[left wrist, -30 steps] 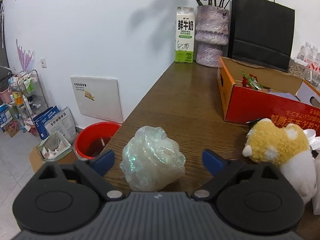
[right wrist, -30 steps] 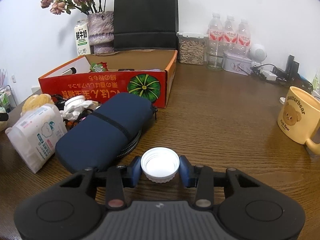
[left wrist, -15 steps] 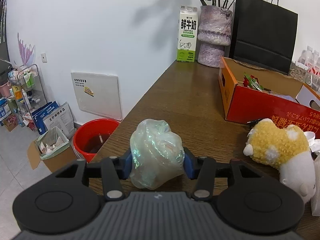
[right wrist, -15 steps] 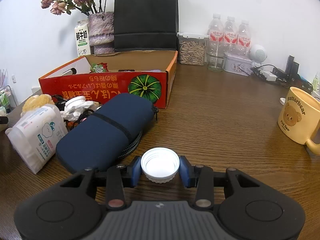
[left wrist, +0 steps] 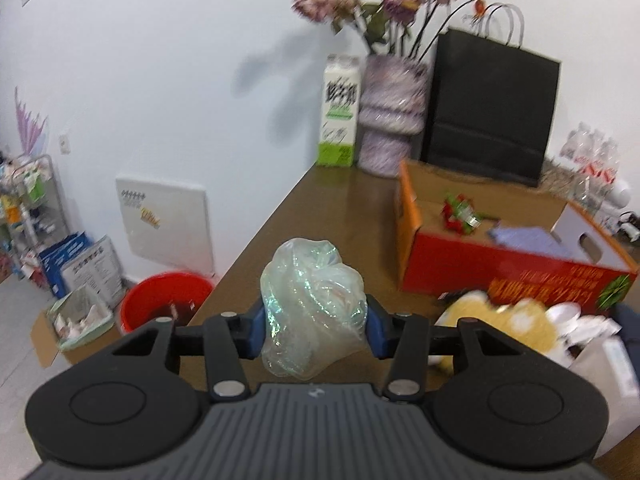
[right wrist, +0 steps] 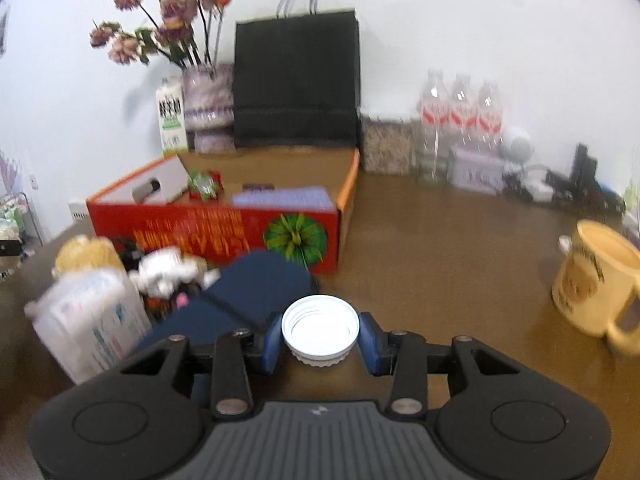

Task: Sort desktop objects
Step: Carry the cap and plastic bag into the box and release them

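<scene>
A second ago my left gripper (left wrist: 314, 330) stood wide around the crumpled plastic wrap (left wrist: 312, 308) as it sat on the table (left wrist: 340, 216); now its blue pads are pressed into both sides of the wad and it hangs clear of the wood at the table's near left edge. The grab has taken, so I judge the next step is deciding where it belongs: the red bucket (left wrist: 166, 300) on the floor to the left looks the likely place for rubbish, the cardboard box (left wrist: 500, 264) to the right for things kept.

My right gripper (right wrist: 319, 336) is unchanged, clamped on a white bottle cap (right wrist: 320, 326), held just over the near end of the navy pouch (right wrist: 244, 300).

The wrap is thin, iridescent film, bunched into a soft, lumpy ball that dents under the pads; it should spring back when released. The cap is rigid plastic, round, with a ribbed skirt and threaded inside facing up. The table is dark wood grain, slightly glossy.
</scene>
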A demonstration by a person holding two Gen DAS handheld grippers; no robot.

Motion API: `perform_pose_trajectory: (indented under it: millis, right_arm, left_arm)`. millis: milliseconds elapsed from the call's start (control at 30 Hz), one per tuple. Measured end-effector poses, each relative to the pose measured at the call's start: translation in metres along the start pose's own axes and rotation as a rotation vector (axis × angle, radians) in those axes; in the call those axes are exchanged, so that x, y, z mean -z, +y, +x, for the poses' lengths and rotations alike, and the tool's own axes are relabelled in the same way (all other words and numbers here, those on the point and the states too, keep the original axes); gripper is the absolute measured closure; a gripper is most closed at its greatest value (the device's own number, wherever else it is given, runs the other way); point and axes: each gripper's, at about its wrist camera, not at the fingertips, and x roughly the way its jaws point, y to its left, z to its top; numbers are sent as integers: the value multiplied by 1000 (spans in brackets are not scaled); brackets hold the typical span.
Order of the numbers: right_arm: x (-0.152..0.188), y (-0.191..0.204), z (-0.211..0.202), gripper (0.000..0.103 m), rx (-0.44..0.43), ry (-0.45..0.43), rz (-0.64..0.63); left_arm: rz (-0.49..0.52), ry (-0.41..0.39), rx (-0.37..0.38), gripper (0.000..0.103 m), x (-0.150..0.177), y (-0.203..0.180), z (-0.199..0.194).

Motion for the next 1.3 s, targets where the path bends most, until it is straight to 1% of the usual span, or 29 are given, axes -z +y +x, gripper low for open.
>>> perform_pose_trajectory:
  millis: [200, 333, 433, 533, 633, 767, 867, 967, 1133, 1300]
  right_arm:
    - [-42, 17, 4, 64, -24, -109, -64]
    - [-72, 30, 16, 64, -41, -165, -87]
    - [-96, 38, 31, 64, -57, -182, -91]
    - [-123, 42, 50, 64, -76, -178, -88]
    - [-145, 48, 75, 64, -77, -156, -118]
    - [-171, 50, 115, 64, -65, -97, -151]
    - [-185, 49, 143, 64, -55, -45, -162]
    - [-195, 46, 175, 64, -51, 26, -154]
    - [-197, 41, 223, 64, -43, 154, -143]
    - [-192, 42, 254, 64, -29, 239, -149]
  left_arm:
    - [40, -66, 72, 54, -34, -32, 4]
    - [71, -108, 141, 54, -61, -62, 12]
    - [109, -127, 184, 54, -82, -86, 21]
    - [158, -133, 218, 54, -103, -113, 35]
    - [201, -129, 214, 54, -122, -138, 54]
    - [231, -51, 233, 54, -141, -165, 93]
    - [267, 16, 235, 54, -146, -181, 123]
    - [290, 89, 227, 55, -148, -195, 153]
    - [296, 206, 221, 55, -148, -209, 198]
    - [311, 280, 214, 55, -145, -221, 228]
